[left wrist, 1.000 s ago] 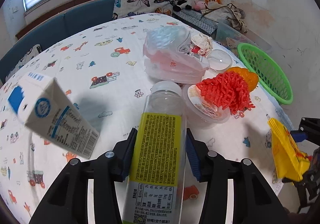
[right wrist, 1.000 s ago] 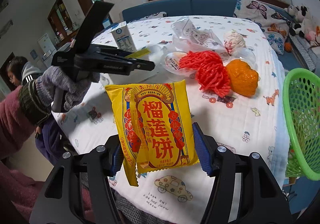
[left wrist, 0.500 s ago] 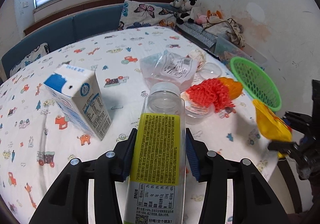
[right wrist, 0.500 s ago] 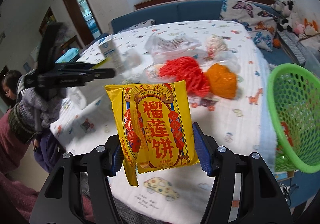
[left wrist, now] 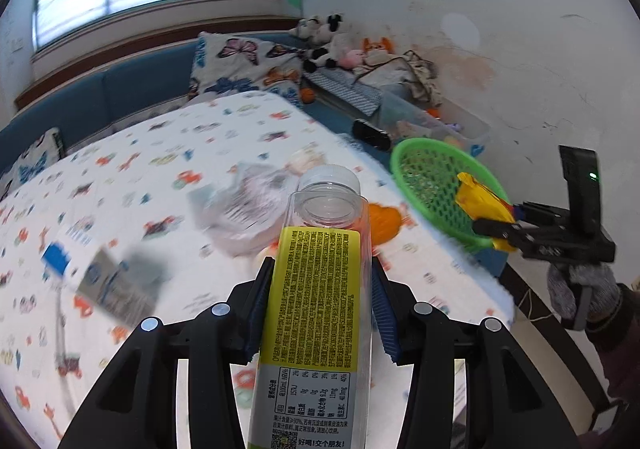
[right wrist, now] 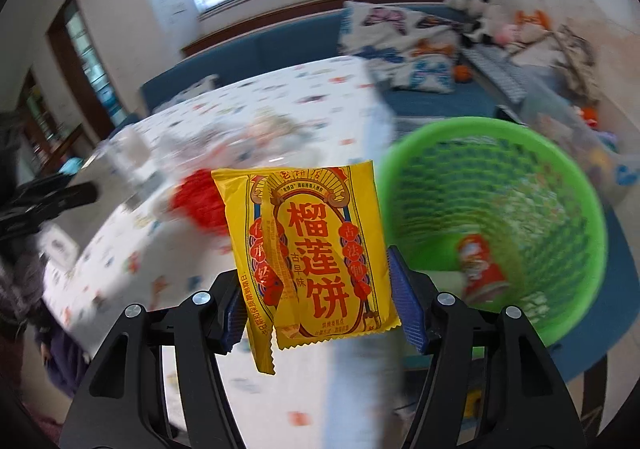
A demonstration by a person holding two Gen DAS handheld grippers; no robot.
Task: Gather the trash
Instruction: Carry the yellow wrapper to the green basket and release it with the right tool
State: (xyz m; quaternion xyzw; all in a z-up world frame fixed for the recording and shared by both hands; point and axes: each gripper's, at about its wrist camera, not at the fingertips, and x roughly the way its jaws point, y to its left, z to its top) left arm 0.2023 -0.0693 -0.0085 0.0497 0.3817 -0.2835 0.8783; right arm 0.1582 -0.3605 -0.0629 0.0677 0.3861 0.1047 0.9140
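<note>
Yellow foil shows in both views: the right claw (right wrist: 316, 313) is clamped on a snack packet (right wrist: 308, 249), its pads pressing the packet's two side edges, though the jaws have just been opening a little with the packet between them. The packet hangs off the bench, close beside the rim of the green basket (right wrist: 592, 217), which already has a red wrapper (right wrist: 480, 265) lying in its bottom. The left claw (left wrist: 316, 313) is clamped on a clear plastic bottle (left wrist: 320, 281) with a yellow label, gripped at mid-body and carried above the bench (left wrist: 208, 137).

The packet looks light, limp and crinkly, likely to slip if the squeeze eases much, so a hold across its width as now seems right. The bottle looks empty, so light, smooth-walled and a bit springy; the flat label sides give the pads the best seat.

The basket stands past the bench's right edge, its mouth wide and unobstructed, so there is open room above it for both claws. A milk carton (left wrist: 100, 281), a plastic bag (left wrist: 244, 205), red netting (right wrist: 200, 205) and an orange piece (left wrist: 384, 221) lie on the bench, waiting their turn.
</note>
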